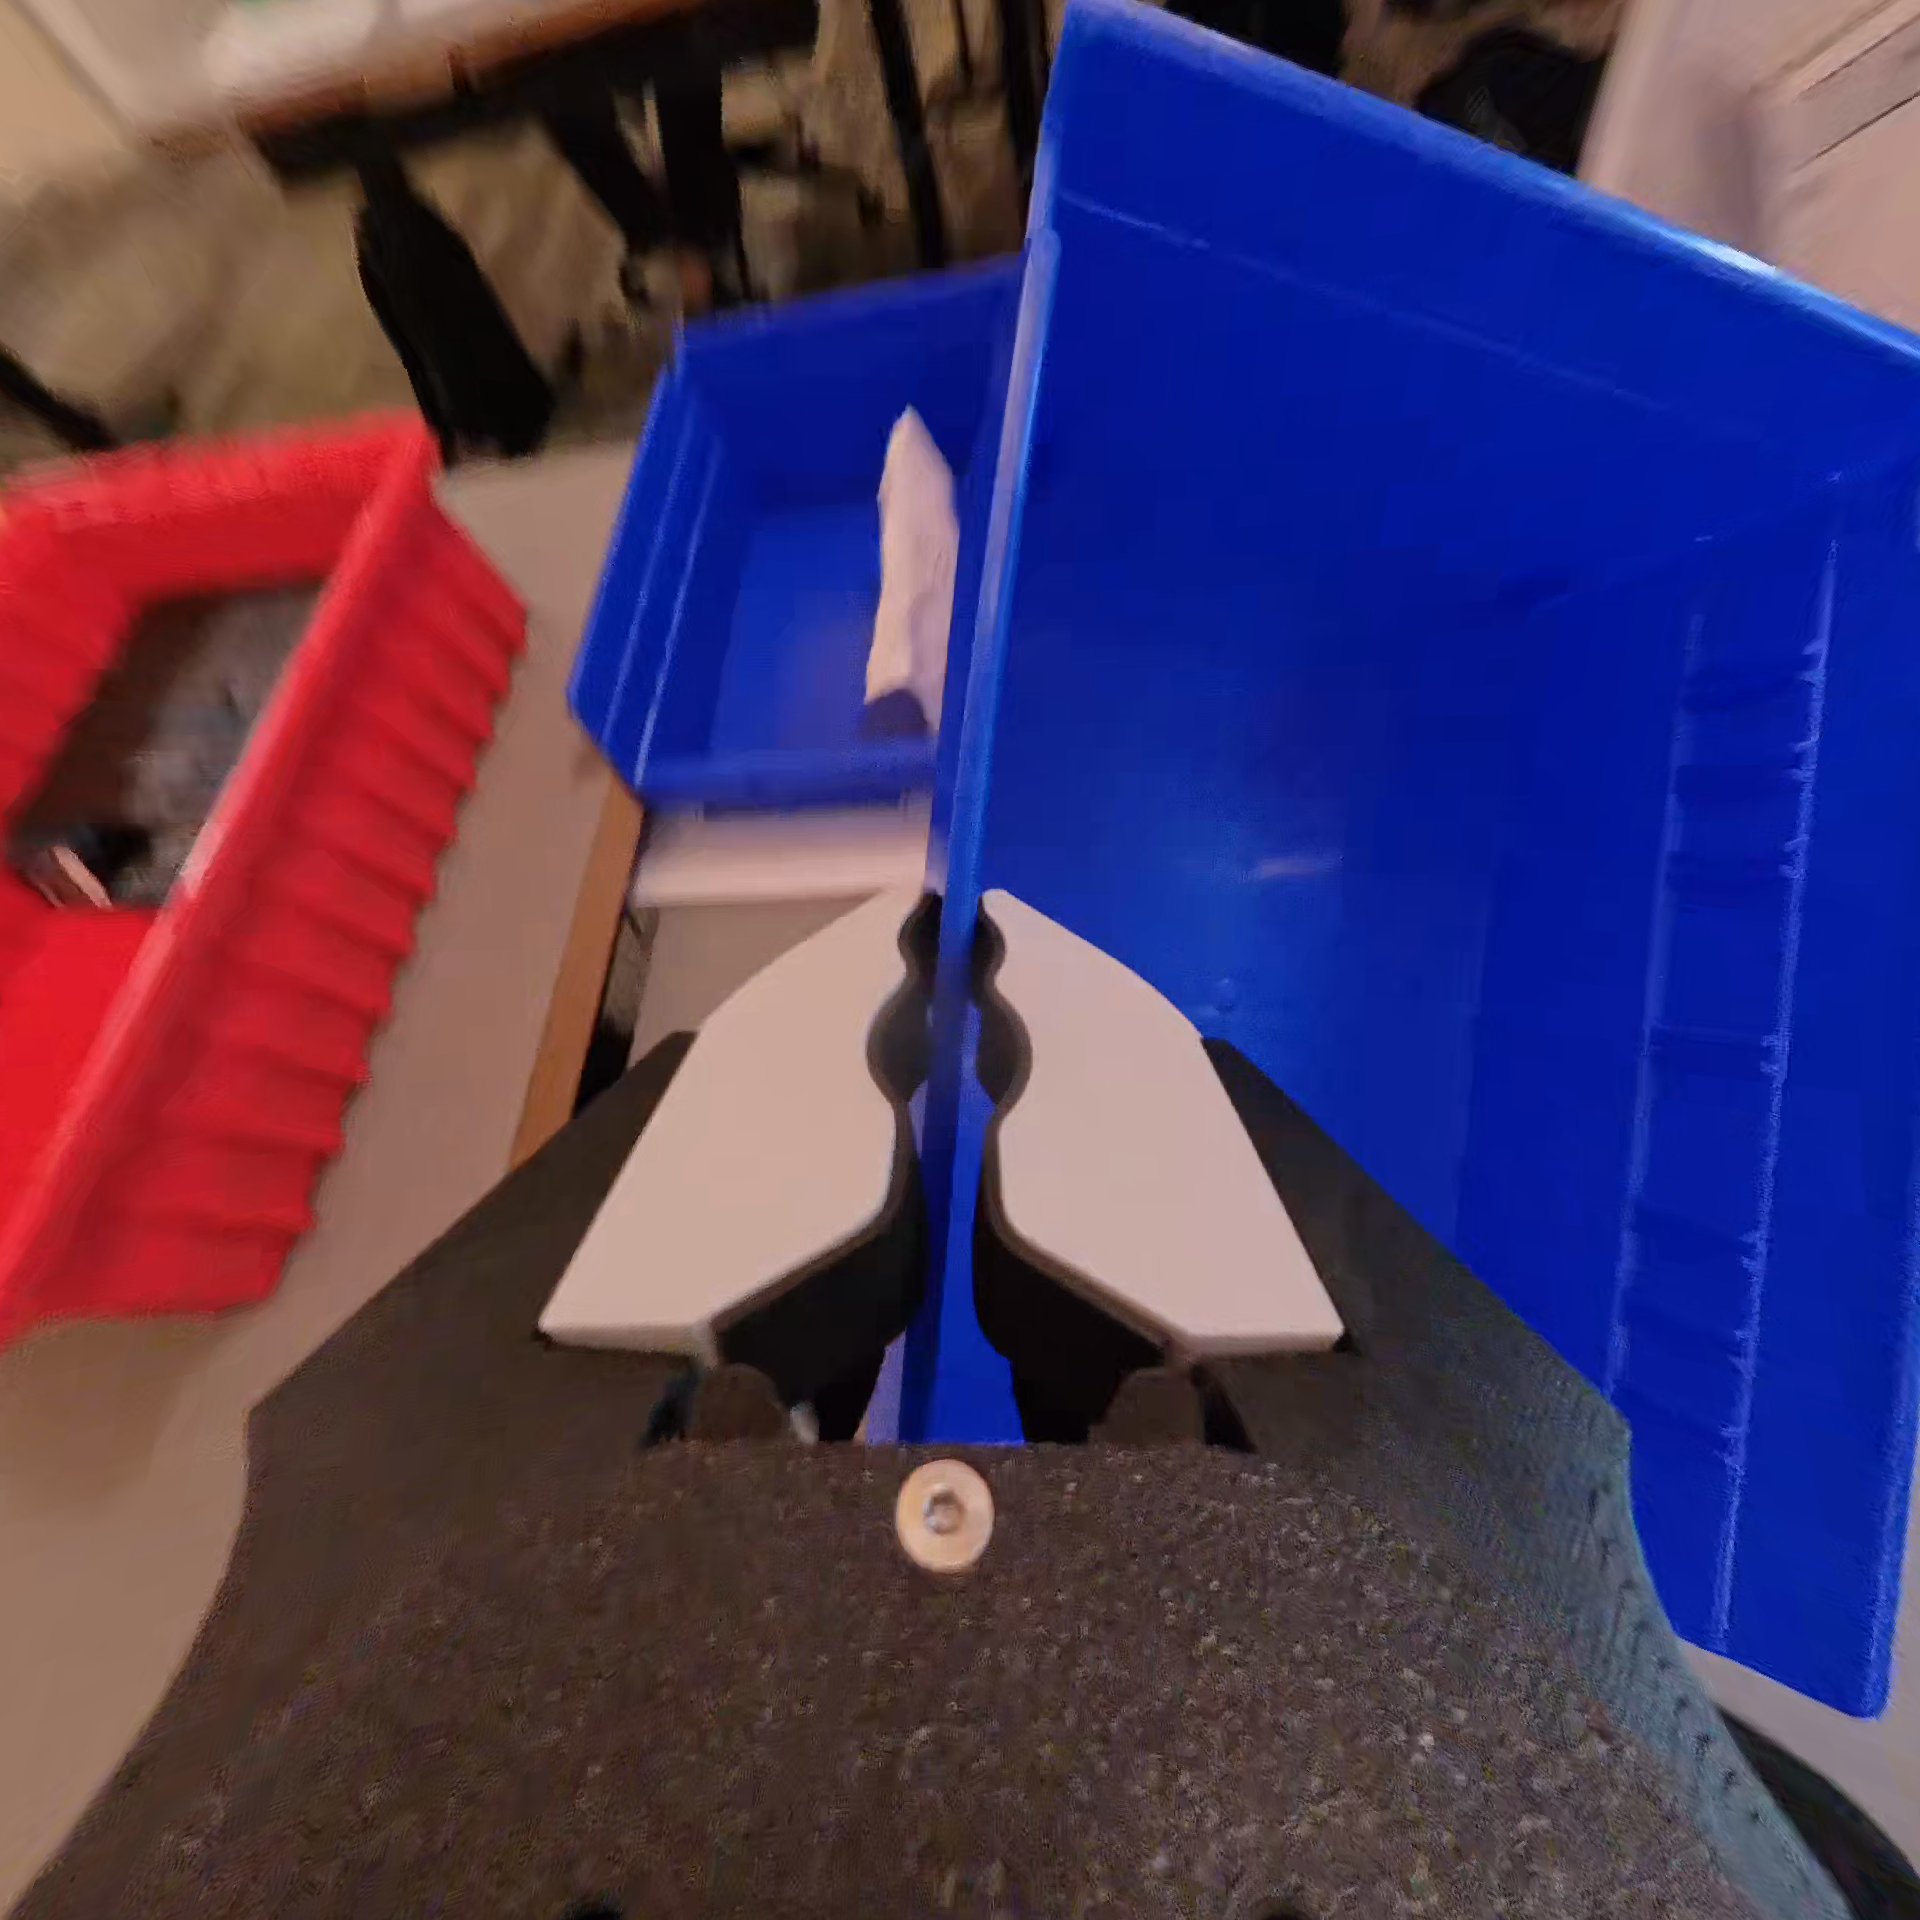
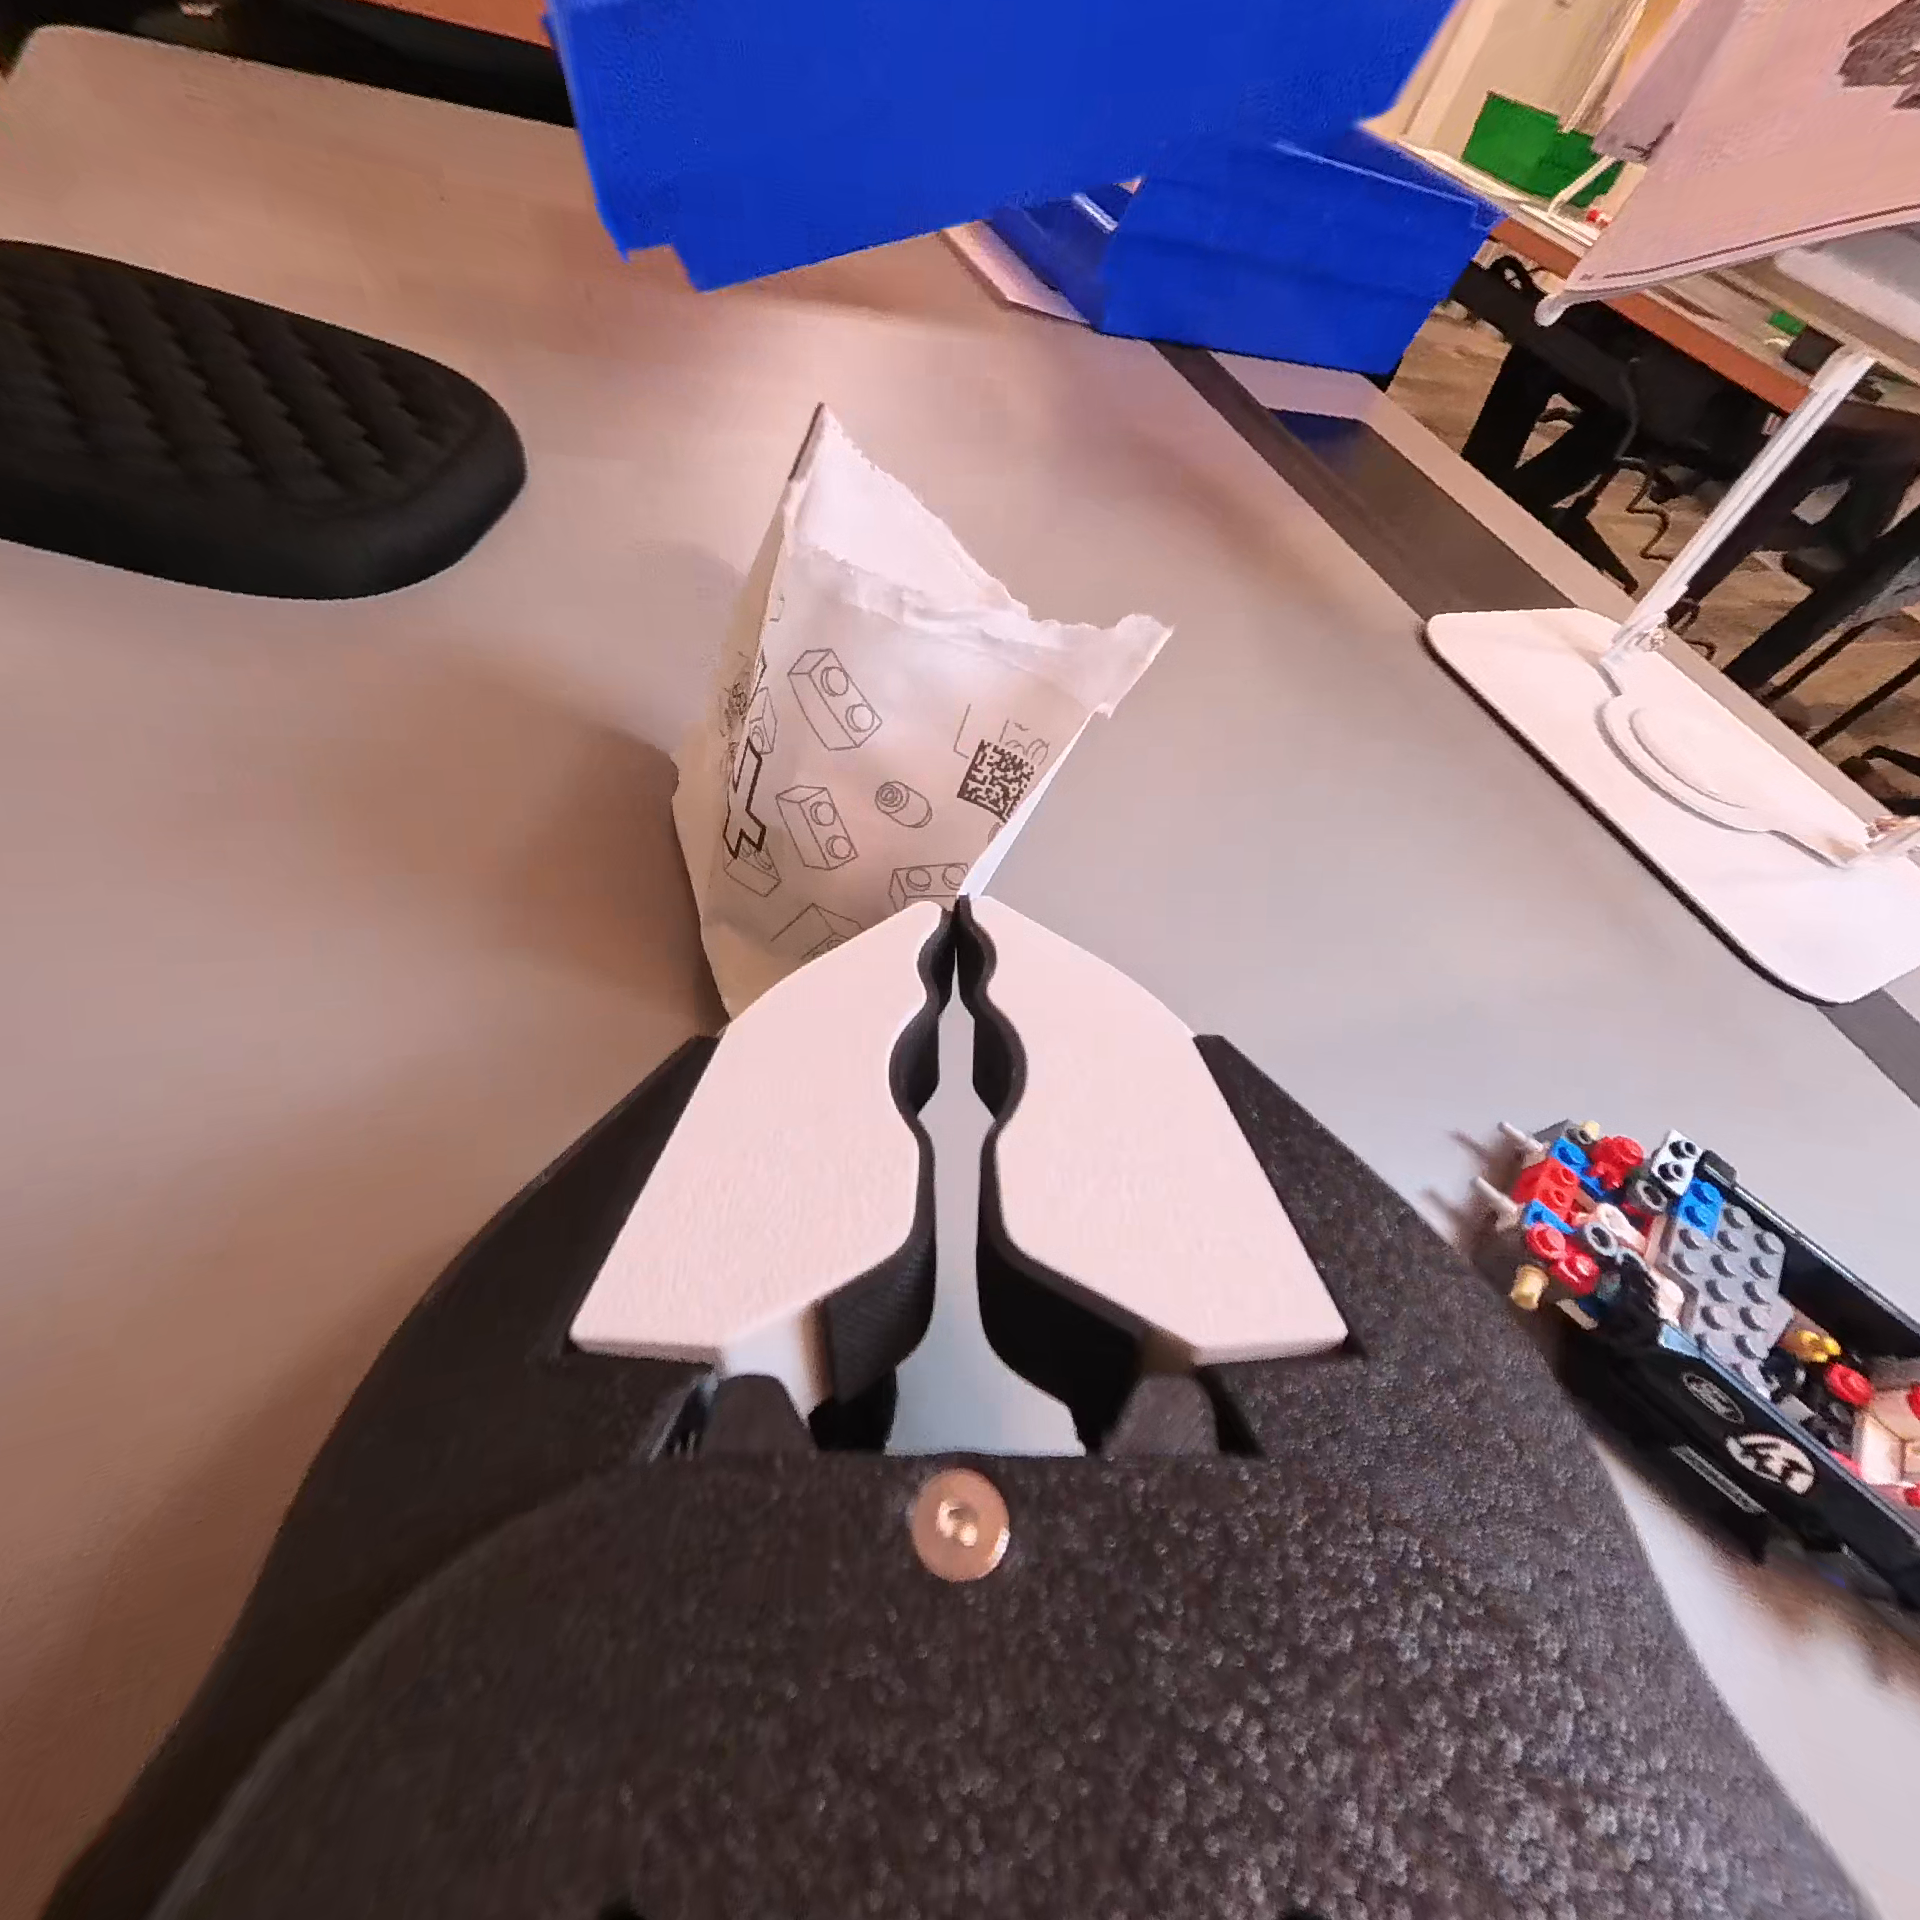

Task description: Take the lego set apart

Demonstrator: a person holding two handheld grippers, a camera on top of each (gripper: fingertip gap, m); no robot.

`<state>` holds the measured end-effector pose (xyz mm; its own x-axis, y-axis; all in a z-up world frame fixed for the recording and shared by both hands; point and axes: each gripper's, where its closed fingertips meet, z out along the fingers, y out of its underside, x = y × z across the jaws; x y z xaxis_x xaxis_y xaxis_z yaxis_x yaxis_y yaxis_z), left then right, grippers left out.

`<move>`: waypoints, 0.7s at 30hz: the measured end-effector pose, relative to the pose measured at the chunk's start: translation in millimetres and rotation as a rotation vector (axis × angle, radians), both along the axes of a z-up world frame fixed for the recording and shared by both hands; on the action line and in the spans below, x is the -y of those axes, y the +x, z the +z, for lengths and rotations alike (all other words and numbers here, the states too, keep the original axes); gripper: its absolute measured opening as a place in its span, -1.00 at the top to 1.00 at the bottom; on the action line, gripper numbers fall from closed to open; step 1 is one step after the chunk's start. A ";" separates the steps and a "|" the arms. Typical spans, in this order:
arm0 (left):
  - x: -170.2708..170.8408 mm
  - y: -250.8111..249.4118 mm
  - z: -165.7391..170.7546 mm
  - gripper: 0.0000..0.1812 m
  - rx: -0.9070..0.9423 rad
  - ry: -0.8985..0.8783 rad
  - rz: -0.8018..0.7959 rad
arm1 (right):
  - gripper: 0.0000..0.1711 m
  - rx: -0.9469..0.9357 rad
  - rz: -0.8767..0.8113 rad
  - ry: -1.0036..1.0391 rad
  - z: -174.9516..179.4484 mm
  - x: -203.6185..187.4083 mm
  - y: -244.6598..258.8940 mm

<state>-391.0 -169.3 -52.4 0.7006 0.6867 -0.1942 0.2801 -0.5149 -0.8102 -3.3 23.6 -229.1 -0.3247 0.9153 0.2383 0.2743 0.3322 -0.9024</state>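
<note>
Down in the lower right of the right wrist view sits the lego car [image 2: 1704, 1340], flat on the grey worktop [image 2: 312, 883] and very much in one piece: black body, grey studded plates, red and blue bits clustered at its upper-left end. Its long axis runs diagonally, from that upper-left end down toward the lower right corner, where it leaves the frame, so which end is the nose I can't call. By the look of it, the taking apart has not begun; every brick remains to be pulled.

Neither claw is near it. The right claw [image 2: 956, 914] has its tips pressed together on the lower corner of a white paper bag [image 2: 862, 748] printed with brick drawings, torn mouth up, centre frame. The left claw [image 1: 958, 914] is pinching the thin wall of a blue bin [image 1: 1403, 779], tipped on its side and filling the right half of the left wrist view. A second blue bin [image 1: 790, 582] sits behind at centre with a white paper item inside, and a red bin [image 1: 260, 831] stands at the left edge, its contents blurred.

My read: both claws must let go of bag and bin before the car gets touched.
</note>
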 end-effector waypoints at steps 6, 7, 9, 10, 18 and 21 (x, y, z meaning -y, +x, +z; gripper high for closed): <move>101.2 -37.9 -89.4 0.93 0.336 0.083 0.244 | 1.00 0.009 0.032 -0.004 2.1 0.0 9.3; 112.1 -39.7 -99.9 0.93 0.369 0.102 0.272 | 1.00 0.011 0.035 -0.008 2.1 0.1 9.1; 121.8 -38.6 -113.4 0.93 0.445 0.175 0.295 | 1.00 0.014 0.040 -0.011 1.8 0.4 8.6; 125.0 -38.9 -118.5 0.93 0.465 0.198 0.310 | 1.00 0.016 0.040 -0.009 1.1 0.2 8.5; 105.3 -22.8 -126.6 0.56 0.674 0.488 0.227 | 1.00 0.001 0.024 0.004 4.6 -2.8 9.9; 109.5 10.6 -129.9 0.56 0.659 0.320 0.091 | 1.00 0.001 0.019 0.001 4.5 -4.0 10.3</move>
<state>-380.4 -278.8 -182.3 0.5402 0.7001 0.4670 0.7911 -0.2331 -0.5656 6.9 27.6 -224.6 -0.3423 0.9087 0.2391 0.2691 0.3386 -0.9016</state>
